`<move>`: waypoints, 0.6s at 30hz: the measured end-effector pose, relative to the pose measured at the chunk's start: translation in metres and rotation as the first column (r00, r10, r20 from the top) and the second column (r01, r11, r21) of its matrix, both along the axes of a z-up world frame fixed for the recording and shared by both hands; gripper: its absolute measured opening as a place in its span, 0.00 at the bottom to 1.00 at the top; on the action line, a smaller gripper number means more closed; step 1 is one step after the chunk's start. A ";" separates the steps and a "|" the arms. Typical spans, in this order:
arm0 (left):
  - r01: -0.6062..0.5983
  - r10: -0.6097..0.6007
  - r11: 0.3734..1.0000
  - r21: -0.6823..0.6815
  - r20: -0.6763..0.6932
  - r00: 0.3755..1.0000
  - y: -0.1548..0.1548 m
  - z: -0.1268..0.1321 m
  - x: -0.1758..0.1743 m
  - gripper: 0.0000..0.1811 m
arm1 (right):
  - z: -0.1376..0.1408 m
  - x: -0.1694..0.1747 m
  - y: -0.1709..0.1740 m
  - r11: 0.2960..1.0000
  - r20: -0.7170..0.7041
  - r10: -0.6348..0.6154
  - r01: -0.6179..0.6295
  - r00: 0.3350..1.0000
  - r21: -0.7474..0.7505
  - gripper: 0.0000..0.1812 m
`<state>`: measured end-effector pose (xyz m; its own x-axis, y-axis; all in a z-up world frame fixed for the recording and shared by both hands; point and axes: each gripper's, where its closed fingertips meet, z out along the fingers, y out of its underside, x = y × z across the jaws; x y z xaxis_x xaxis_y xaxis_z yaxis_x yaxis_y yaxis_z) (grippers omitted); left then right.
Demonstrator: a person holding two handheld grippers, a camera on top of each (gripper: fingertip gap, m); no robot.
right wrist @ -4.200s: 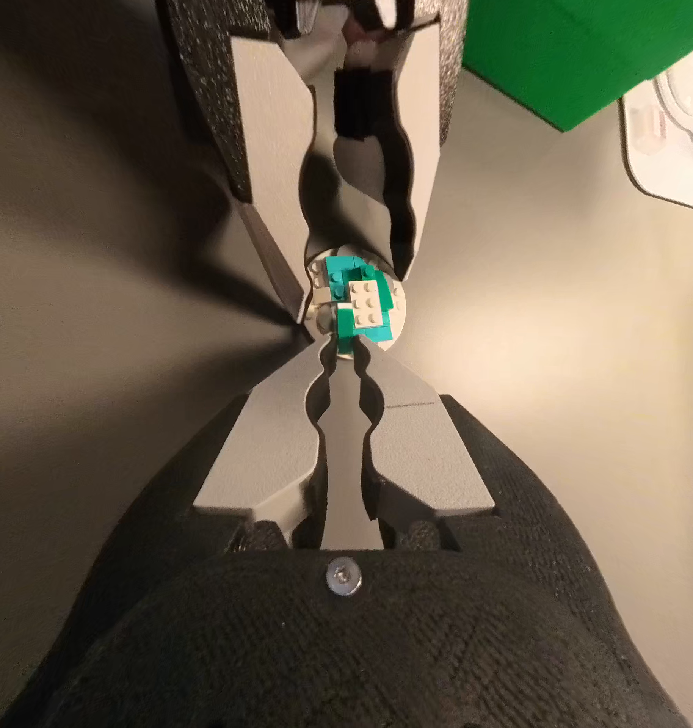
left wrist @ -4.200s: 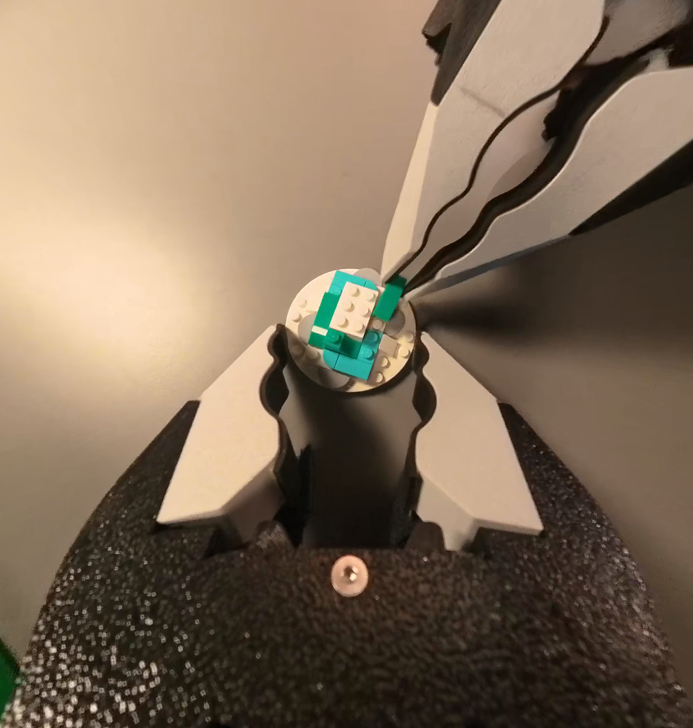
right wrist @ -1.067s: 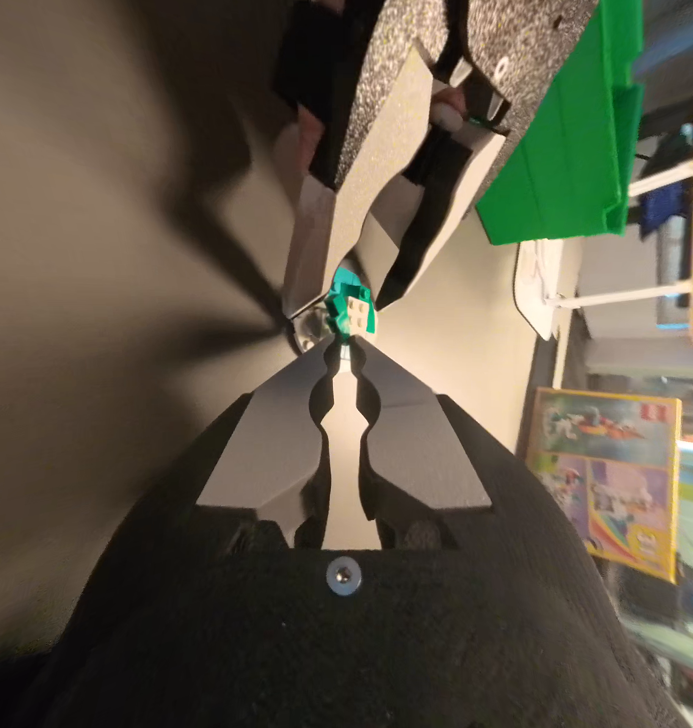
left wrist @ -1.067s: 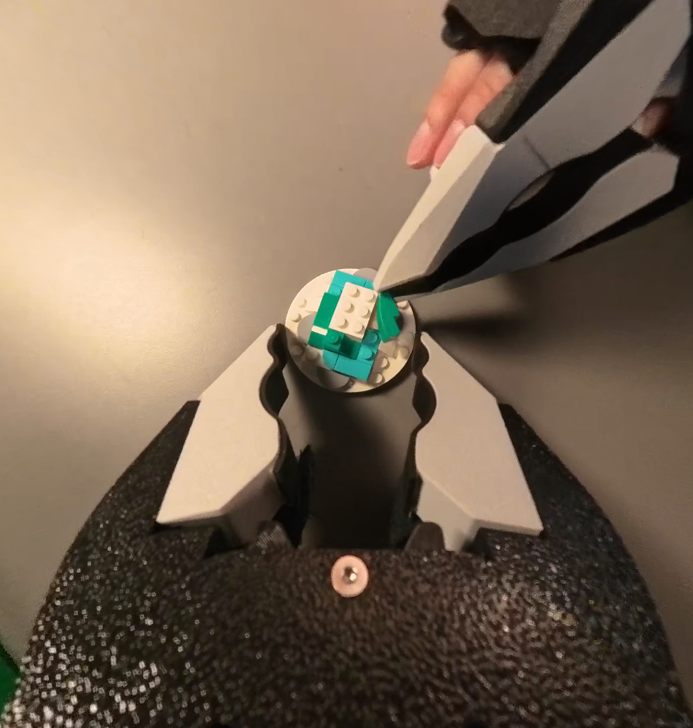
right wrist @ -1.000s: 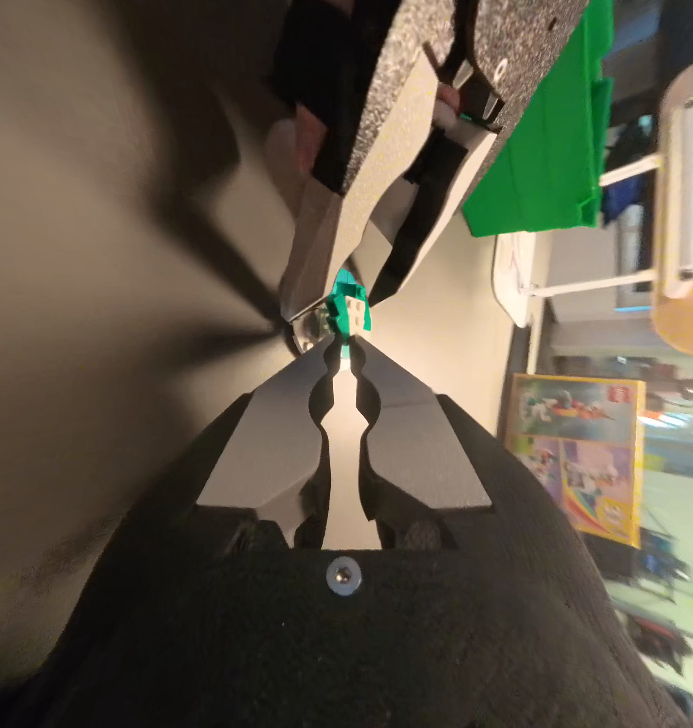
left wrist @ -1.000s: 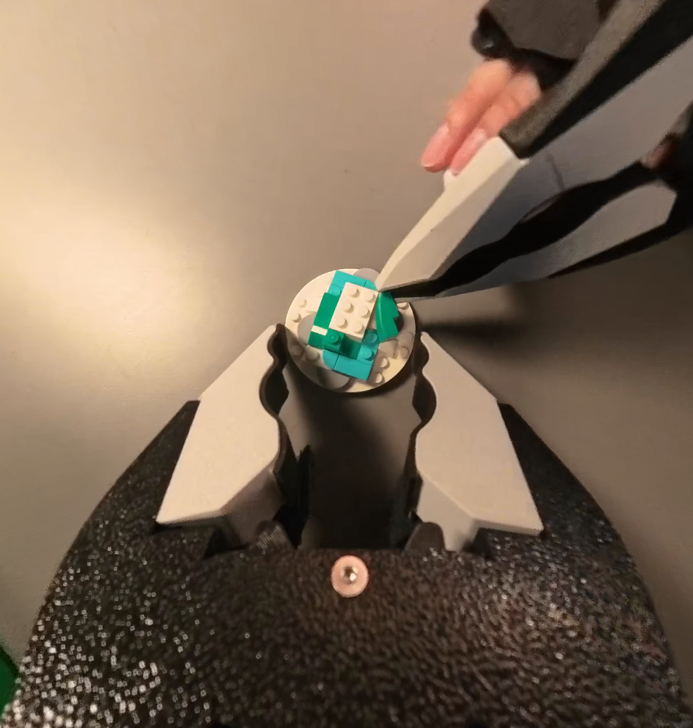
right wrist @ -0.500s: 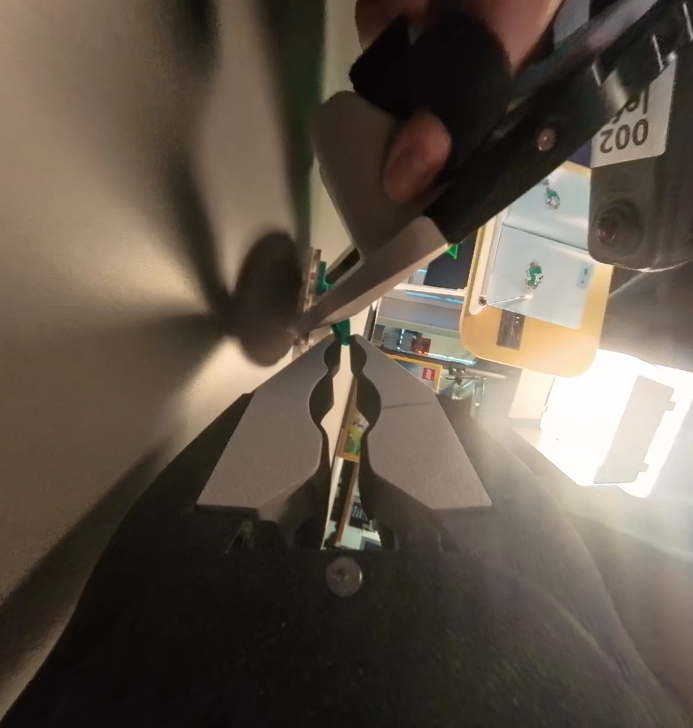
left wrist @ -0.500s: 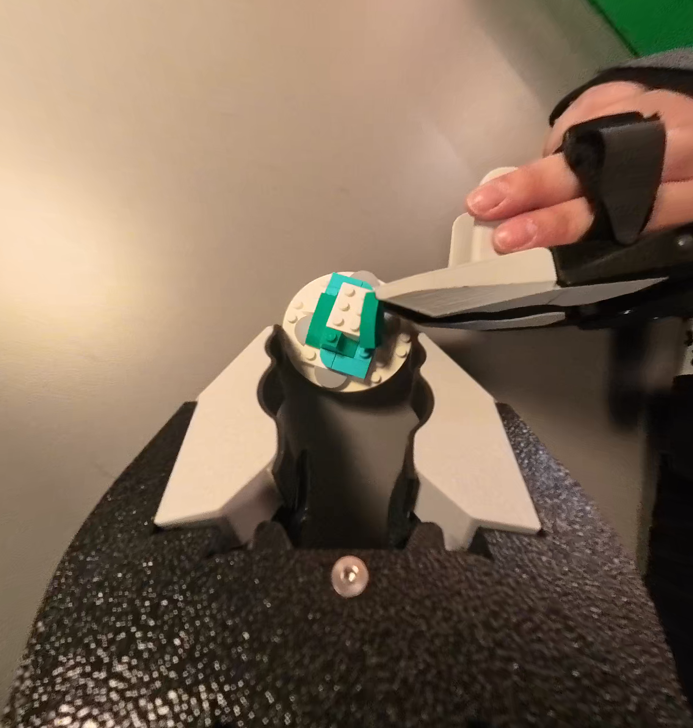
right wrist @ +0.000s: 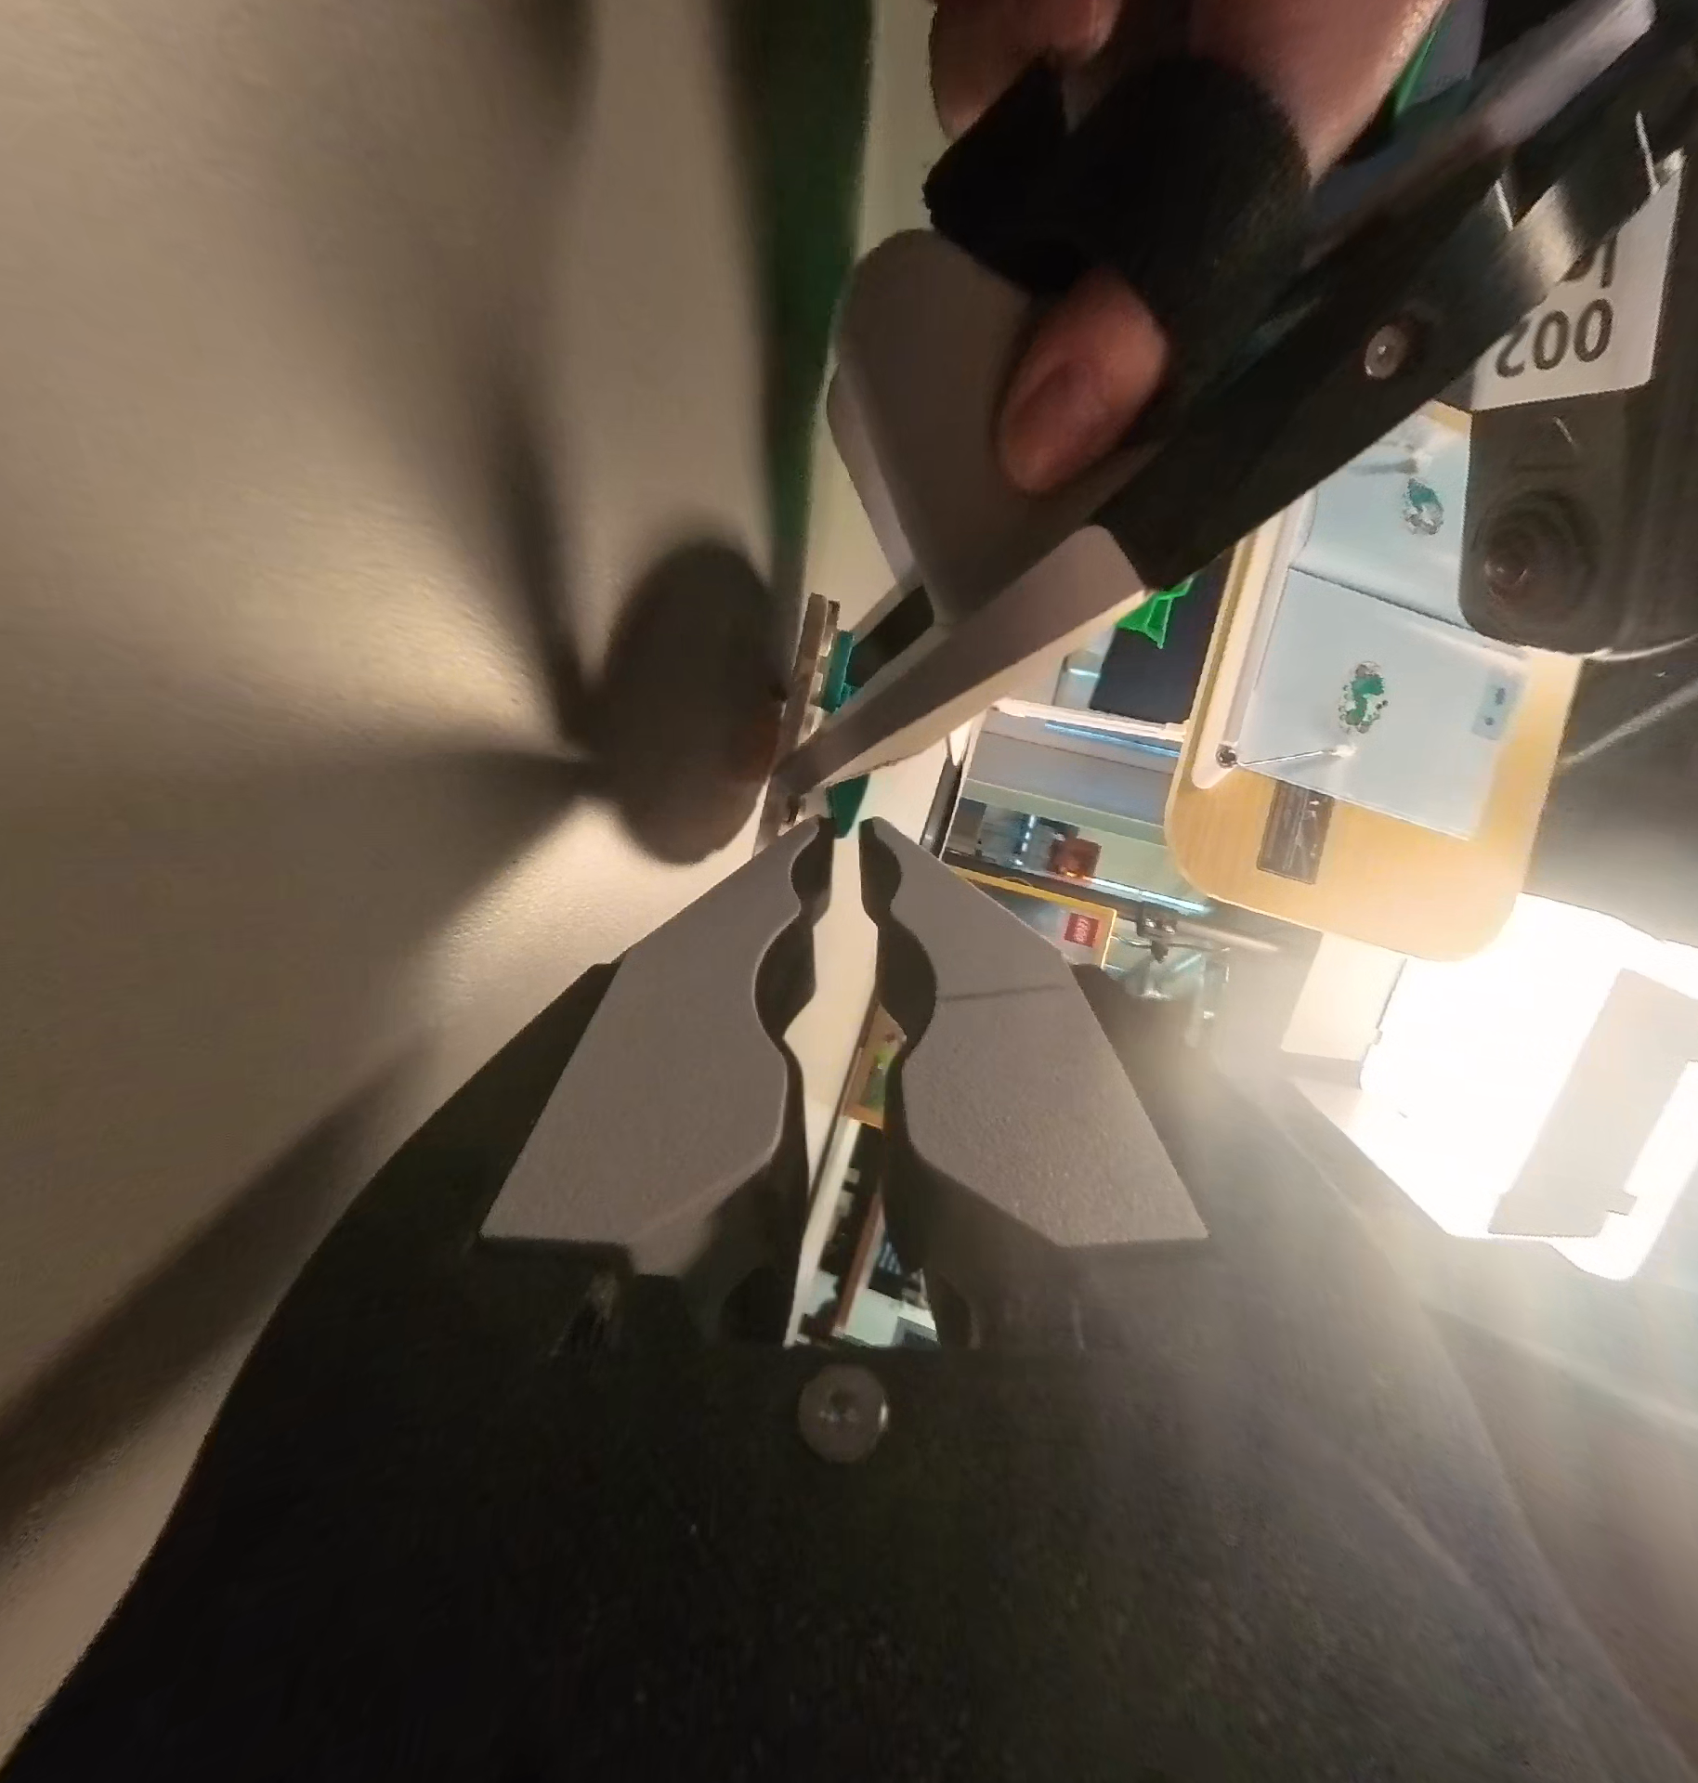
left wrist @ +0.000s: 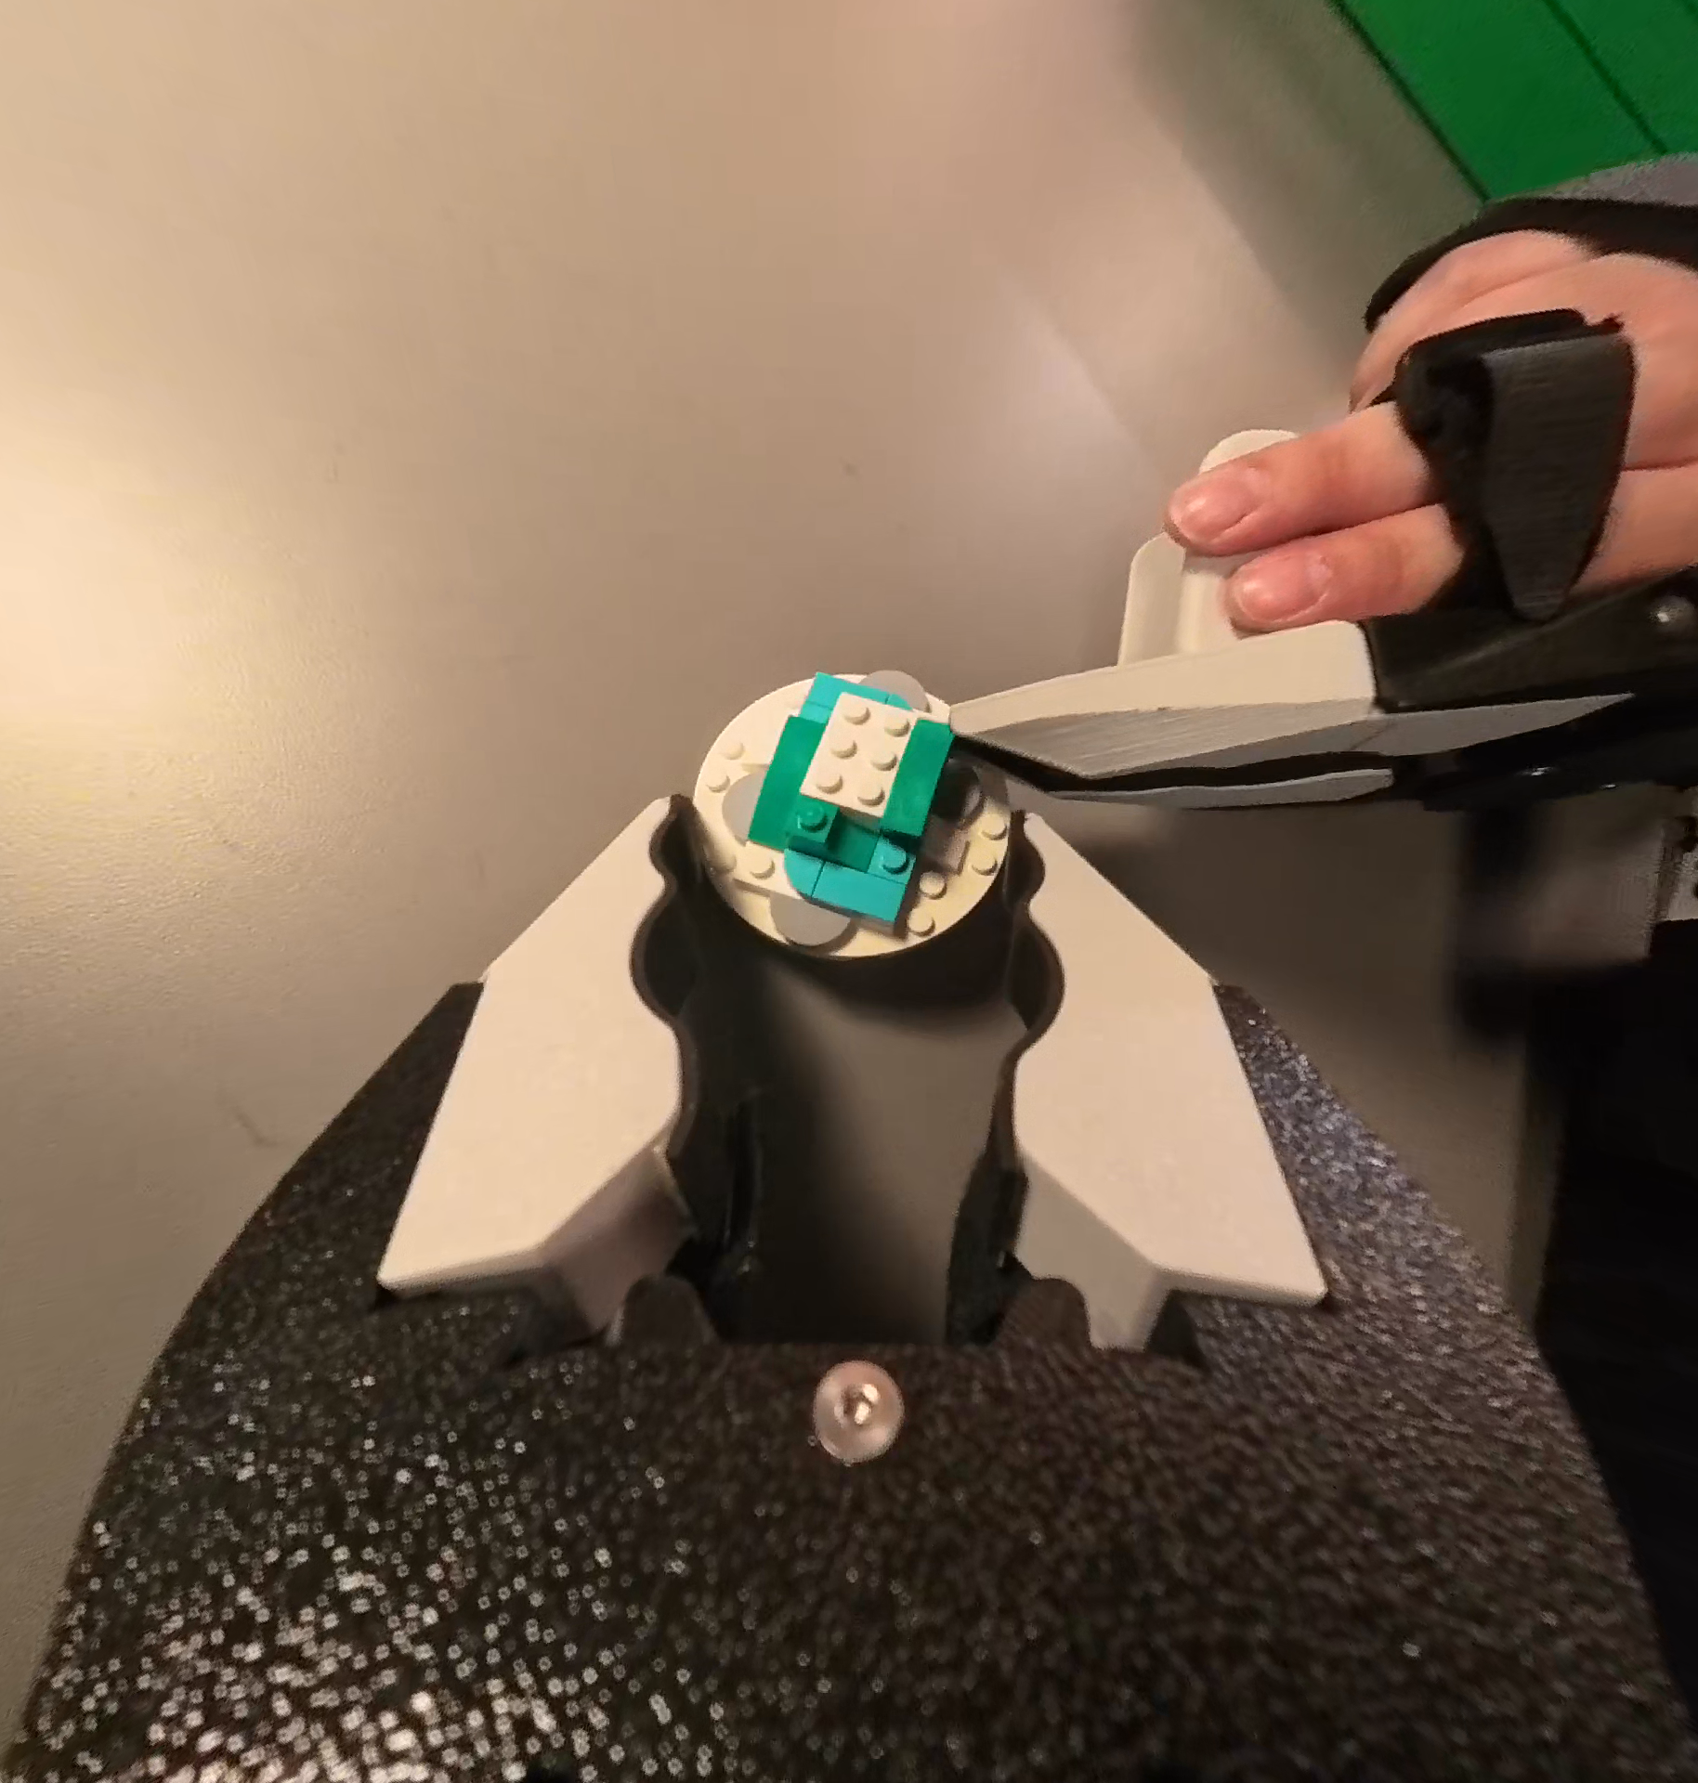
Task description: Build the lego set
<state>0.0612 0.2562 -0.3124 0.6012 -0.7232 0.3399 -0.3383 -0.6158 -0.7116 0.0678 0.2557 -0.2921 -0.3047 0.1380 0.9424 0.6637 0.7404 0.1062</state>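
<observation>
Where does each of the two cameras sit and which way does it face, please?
Left wrist view: on the left gripper, looking along its fingers down at the round lego build it grips; the right gripper and hand enter from the right.
Right wrist view: on the right gripper, rolled sideways, seeing the build edge-on, the left gripper's finger and a hand above.
Shared: the build and both grippers.
</observation>
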 end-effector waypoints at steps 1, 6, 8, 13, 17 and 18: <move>0.000 0.000 1.000 0.001 0.000 1.000 0.000 0.000 0.000 0.34 | 0.000 0.000 0.000 1.000 0.000 0.002 -0.002 1.000 -0.013 0.03; 0.003 -0.003 1.000 0.002 0.001 1.000 0.000 0.000 0.000 0.34 | 0.002 0.003 -0.004 0.995 -0.007 0.024 -0.024 1.000 -0.098 0.08; 0.003 -0.003 1.000 0.002 0.003 1.000 0.000 0.000 0.000 0.34 | 0.003 0.005 -0.006 0.987 -0.025 0.036 -0.039 0.999 -0.153 0.10; 0.003 -0.003 1.000 -0.014 0.028 1.000 0.000 0.001 -0.001 0.34 | -0.006 0.010 -0.012 0.924 -0.059 0.031 -0.051 0.998 -0.378 0.28; 0.019 -0.018 1.000 -0.023 0.046 0.999 -0.002 0.002 0.001 0.34 | -0.007 0.001 -0.016 0.915 -0.114 0.070 -0.110 0.991 -0.389 0.28; 0.025 -0.024 0.999 -0.026 0.052 0.998 -0.002 0.002 0.002 0.34 | -0.007 -0.002 -0.018 0.915 -0.121 0.087 -0.127 0.989 -0.384 0.26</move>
<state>0.0633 0.2537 -0.3102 0.5648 -0.7276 0.3894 -0.3171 -0.6270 -0.7116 0.0659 0.2379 -0.2996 -0.2459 0.4718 0.8467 0.5706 0.7766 -0.2670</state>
